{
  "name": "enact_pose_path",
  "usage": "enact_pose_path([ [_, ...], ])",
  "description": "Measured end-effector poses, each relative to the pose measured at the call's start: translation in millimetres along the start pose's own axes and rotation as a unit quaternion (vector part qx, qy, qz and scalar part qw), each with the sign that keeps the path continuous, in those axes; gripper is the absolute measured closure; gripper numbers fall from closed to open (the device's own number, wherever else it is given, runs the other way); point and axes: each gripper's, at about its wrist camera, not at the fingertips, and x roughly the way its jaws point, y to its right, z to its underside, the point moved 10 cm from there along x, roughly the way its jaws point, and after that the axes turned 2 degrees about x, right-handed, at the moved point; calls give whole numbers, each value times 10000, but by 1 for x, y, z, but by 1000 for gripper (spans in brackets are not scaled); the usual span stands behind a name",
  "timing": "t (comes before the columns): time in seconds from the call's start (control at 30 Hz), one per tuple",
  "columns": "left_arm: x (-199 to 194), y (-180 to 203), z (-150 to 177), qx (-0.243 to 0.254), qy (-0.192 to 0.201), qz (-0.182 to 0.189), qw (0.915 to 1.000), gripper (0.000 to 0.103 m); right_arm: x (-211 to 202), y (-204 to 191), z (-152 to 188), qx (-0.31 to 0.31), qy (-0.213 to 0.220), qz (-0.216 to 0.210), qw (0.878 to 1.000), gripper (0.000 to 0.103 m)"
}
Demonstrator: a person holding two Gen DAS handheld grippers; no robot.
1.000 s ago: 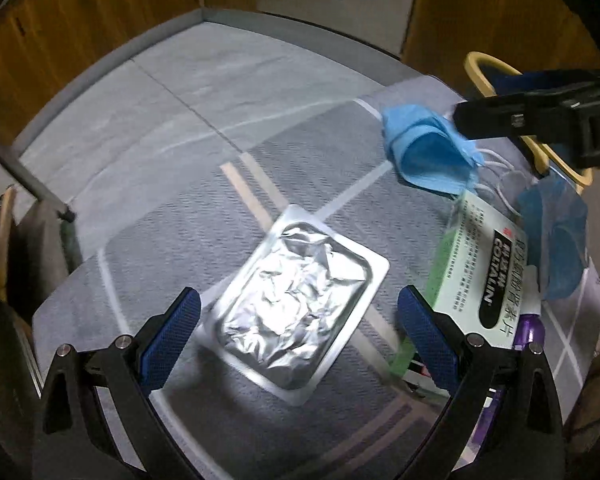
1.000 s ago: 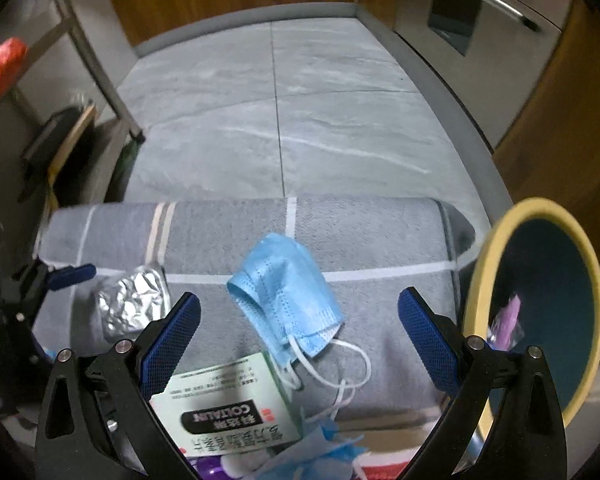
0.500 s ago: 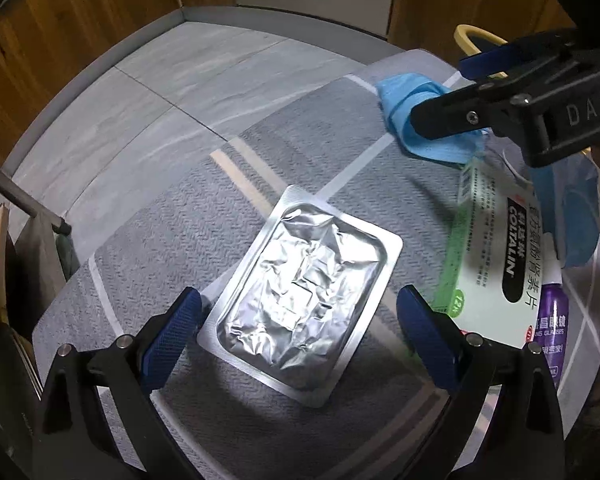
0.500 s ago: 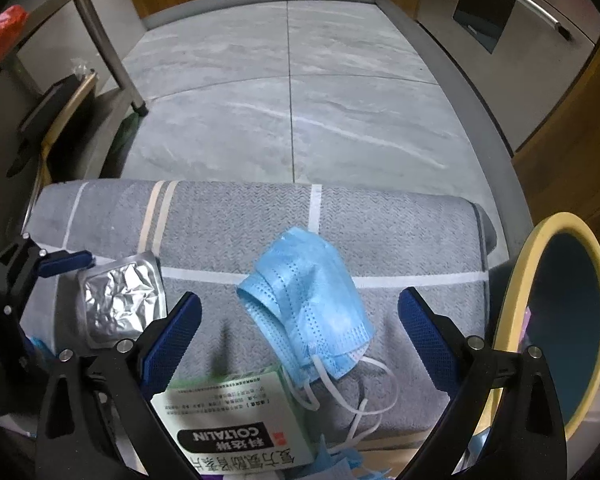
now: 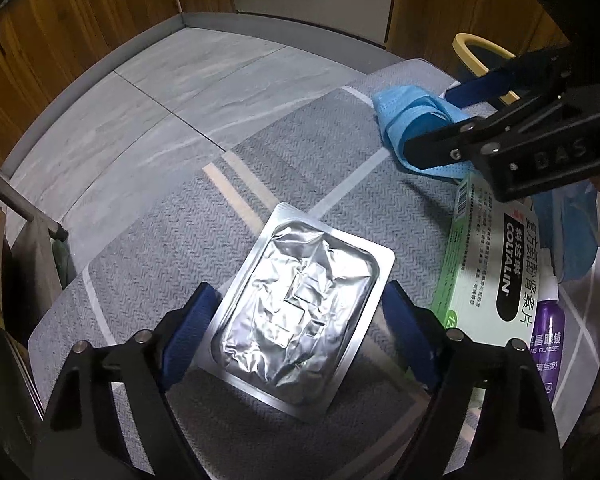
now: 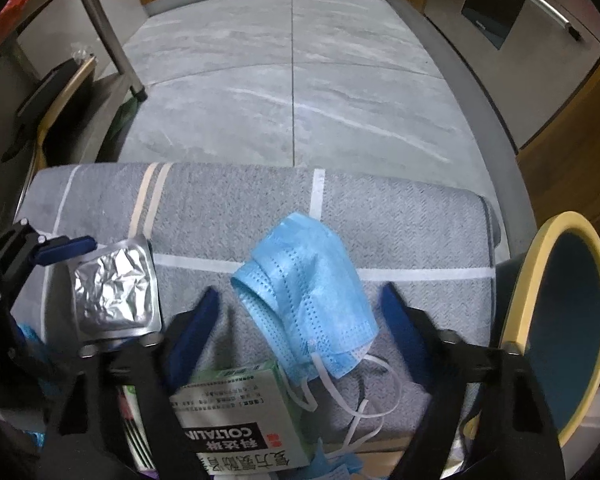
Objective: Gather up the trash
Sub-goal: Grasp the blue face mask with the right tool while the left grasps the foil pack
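Note:
A silver foil blister pack (image 5: 300, 304) lies on the grey striped cloth (image 5: 204, 240). My left gripper (image 5: 300, 328) is open, its blue pads either side of the pack's near half. The pack also shows in the right wrist view (image 6: 114, 294), with the left gripper (image 6: 60, 246) at its far-left corner. A blue face mask (image 6: 312, 288) lies crumpled on the cloth; my right gripper (image 6: 300, 324) is open and straddles it. The mask (image 5: 408, 116) and right gripper (image 5: 452, 120) show at upper right in the left wrist view. A yellow-rimmed bin (image 6: 556, 320) stands at the right.
A green and white COLTALIN box (image 5: 492, 264) and a purple glasses-cleaner bottle (image 5: 550, 340) lie right of the pack. The box (image 6: 240, 416) sits under my right gripper. More blue material (image 5: 576, 236) lies beyond. Grey tiled floor (image 6: 292, 80), wooden cabinets and a metal leg (image 6: 112, 36) surround the cloth.
Both grippers have moved down and forward. The left now straddles the foil pack and the right now straddles the mask. Both jaws stay open.

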Motion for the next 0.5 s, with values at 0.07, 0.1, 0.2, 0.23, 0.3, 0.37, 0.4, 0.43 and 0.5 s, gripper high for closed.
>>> enact_pose_path([
  [0.07,-1,0,-1,1,-6,-6,10000,26,1,1,2,-24,-43,-6,10000,46],
  [0.1,-1,-1,-1,-20,-13,11,10000,27,1,1,3,-13,-59,-29,10000,56],
  [0.2,-3,-2,-2,-111,-34,80,9999,31,0,3,4,171,-118,-209,9996,69],
  [0.23,-3,-2,-3,-165,-32,126,9998,31,-2,4,4,221,-116,-240,9994,71],
  [0.3,-5,-6,-4,-374,-20,261,9990,32,-4,6,3,275,-75,-254,9993,76],
  [0.37,-7,-8,-4,-515,-8,311,9982,32,-8,7,1,303,-23,-285,9991,80],
  [0.4,-8,-9,-4,-543,9,305,9981,32,-9,6,0,315,-4,-315,9990,82],
  [0.43,-10,-10,-5,-542,28,284,9981,32,-10,6,0,320,11,-331,9989,83],
  [0.5,-13,-11,-5,-535,72,221,9983,32,-13,5,-2,318,49,-368,9988,84],
])
